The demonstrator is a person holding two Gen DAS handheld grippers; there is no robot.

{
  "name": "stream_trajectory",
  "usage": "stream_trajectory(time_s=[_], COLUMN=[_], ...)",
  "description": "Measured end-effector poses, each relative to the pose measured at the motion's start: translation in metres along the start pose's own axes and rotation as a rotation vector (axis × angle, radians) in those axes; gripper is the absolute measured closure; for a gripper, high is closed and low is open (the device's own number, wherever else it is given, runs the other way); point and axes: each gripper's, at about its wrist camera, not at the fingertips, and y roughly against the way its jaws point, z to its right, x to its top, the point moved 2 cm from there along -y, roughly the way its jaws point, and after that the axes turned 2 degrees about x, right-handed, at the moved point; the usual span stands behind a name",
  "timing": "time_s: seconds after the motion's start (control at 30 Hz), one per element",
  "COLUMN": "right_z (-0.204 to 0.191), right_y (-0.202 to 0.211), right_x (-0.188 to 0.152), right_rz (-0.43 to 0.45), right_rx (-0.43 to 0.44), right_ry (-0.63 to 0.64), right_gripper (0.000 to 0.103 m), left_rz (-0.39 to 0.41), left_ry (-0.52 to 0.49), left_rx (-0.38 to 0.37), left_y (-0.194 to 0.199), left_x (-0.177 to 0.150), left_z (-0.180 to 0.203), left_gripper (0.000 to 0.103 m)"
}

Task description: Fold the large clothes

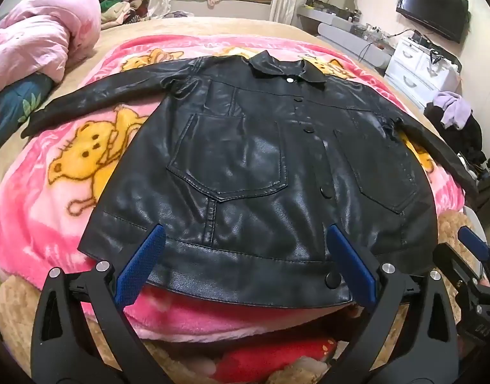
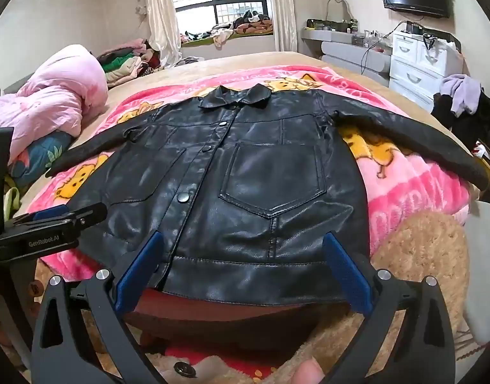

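On the pink blanket [image 1: 36, 198]: black leather jacket [image 1: 245, 160] laid flat, buttoned, sleeves spread.
Left gripper [image 1: 245, 262] and right gripper [image 2: 241, 268] are held wide apart above the hem, nothing grasped.

We read "GenRobot AI" in pale letters on black body of left tool [image 2: 57, 216], seen from right wrist. Pink lettering on blanket [image 2: 414, 192] stayed illegible to us.

Bed [image 1: 277, 28]: tan cover, pink bear blanket [image 1: 36, 198] spread over it. Black jacket [image 1: 251, 172] flat on blanket, sleeves out. Pink quilt [image 1: 36, 38] bunched at left edge.
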Motion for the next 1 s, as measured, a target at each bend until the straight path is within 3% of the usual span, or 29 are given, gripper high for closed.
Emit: stream_trajectory(time_s=[1.0], right_z=[-0.0033], right_y=[-0.0013], right_x=[-0.0010], right_rz=[-0.009], right_rx=[0.008], right_ry=[0.008], right_gripper=[0.004], left_rz=[0.001], left_ry=[-0.010], left_rx=[0.013], left_y=[0.0010], left_x=[-0.0026], left_z=[0.0004], left_gripper=[0.008])
